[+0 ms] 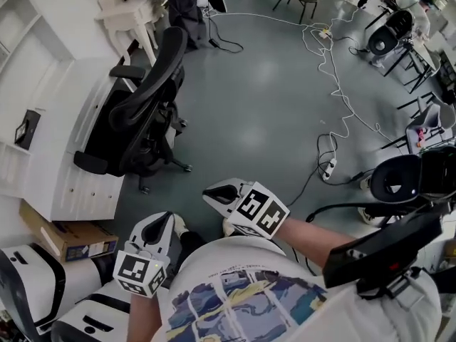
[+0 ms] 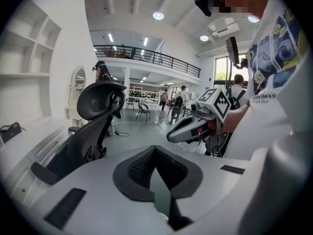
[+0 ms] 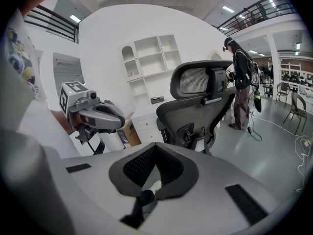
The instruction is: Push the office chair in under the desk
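1. A polished grey floor (image 1: 271, 105) spreads through an open, white-walled hall. White cables (image 1: 335, 84) trail across it, and a cardboard box (image 1: 71, 239) sits on the floor beside the white desk (image 1: 71, 184) at the left.
2. The black office chair (image 1: 142, 112) stands upright on its wheels, close against the desk front. Its seat faces the desk and its tall back is turned to the open floor, with the armrests lined up along the desk edge.
3. The left gripper (image 2: 155, 151) and right gripper (image 3: 155, 148) hover near the person's waist, well apart from the chair. Both have their jaws pressed together with nothing between them.
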Demonstrator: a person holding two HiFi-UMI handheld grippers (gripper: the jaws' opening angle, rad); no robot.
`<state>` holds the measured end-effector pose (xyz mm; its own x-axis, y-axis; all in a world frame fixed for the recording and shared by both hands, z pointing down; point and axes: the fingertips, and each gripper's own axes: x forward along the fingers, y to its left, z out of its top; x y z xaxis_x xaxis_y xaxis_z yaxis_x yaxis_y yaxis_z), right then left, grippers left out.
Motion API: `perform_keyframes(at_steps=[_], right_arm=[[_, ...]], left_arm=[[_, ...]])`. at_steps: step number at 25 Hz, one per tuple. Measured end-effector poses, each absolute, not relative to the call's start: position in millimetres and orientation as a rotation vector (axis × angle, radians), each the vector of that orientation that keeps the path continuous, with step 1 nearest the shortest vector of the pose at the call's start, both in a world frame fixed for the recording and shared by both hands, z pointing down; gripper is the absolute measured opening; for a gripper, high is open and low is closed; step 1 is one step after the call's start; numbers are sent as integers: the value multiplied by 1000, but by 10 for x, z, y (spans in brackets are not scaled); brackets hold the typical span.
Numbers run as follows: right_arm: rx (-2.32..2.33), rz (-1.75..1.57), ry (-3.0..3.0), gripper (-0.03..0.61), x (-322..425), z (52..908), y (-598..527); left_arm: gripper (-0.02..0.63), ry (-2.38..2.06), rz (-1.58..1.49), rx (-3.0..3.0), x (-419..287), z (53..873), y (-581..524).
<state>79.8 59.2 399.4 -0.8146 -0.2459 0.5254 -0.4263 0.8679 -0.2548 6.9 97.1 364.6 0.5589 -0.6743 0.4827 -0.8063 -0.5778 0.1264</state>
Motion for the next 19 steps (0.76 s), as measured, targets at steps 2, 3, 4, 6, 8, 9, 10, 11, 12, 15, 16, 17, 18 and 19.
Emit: perform_keyframes(at_steps=[2, 3, 4, 6, 8, 9, 10, 11, 12, 15, 16, 17, 18, 19], right_arm=[[482, 506, -2550, 25, 782, 4004, 603], [480, 509, -2549, 25, 775, 4001, 604], [478, 514, -2549, 25, 768, 3995, 603], [475, 522, -2548, 25, 751, 3989, 608], [475, 517, -2548, 25, 737, 4013, 610], [475, 514, -2548, 25, 730, 4024, 611], [474, 513, -2549, 25, 724, 4029, 609], [474, 514, -2550, 25, 716, 4030, 603], [474, 515, -2552, 25, 707, 4030, 596], [474, 519, -2554, 25, 703, 4037, 589], [473, 521, -2554, 25, 709, 4042, 594], [473, 523, -2554, 25, 716, 4048, 599], [473, 525, -2553, 25, 723, 4055, 604], [472, 528, -2553, 25, 730, 4062, 609]], left_arm=[[12, -1215, 556, 2461, 66, 3641, 969], [12, -1214, 557, 2461, 65, 3634, 966], [12, -1213, 559, 2461, 63, 3629, 963], [12, -1211, 567, 2461, 51, 3635, 961], [12, -1205, 571, 2459, 39, 3661, 967], [12, -1201, 572, 2458, 38, 3674, 971], [12, -1196, 575, 2459, 38, 3686, 972], [12, -1191, 581, 2461, 38, 3693, 970], [12, -1188, 586, 2462, 36, 3699, 966], [12, -1180, 598, 2464, 45, 3717, 954], [12, -1177, 601, 2464, 54, 3724, 956], [12, -1174, 604, 2464, 62, 3730, 959], [12, -1172, 607, 2464, 69, 3736, 963], [12, -1170, 611, 2465, 76, 3741, 967]])
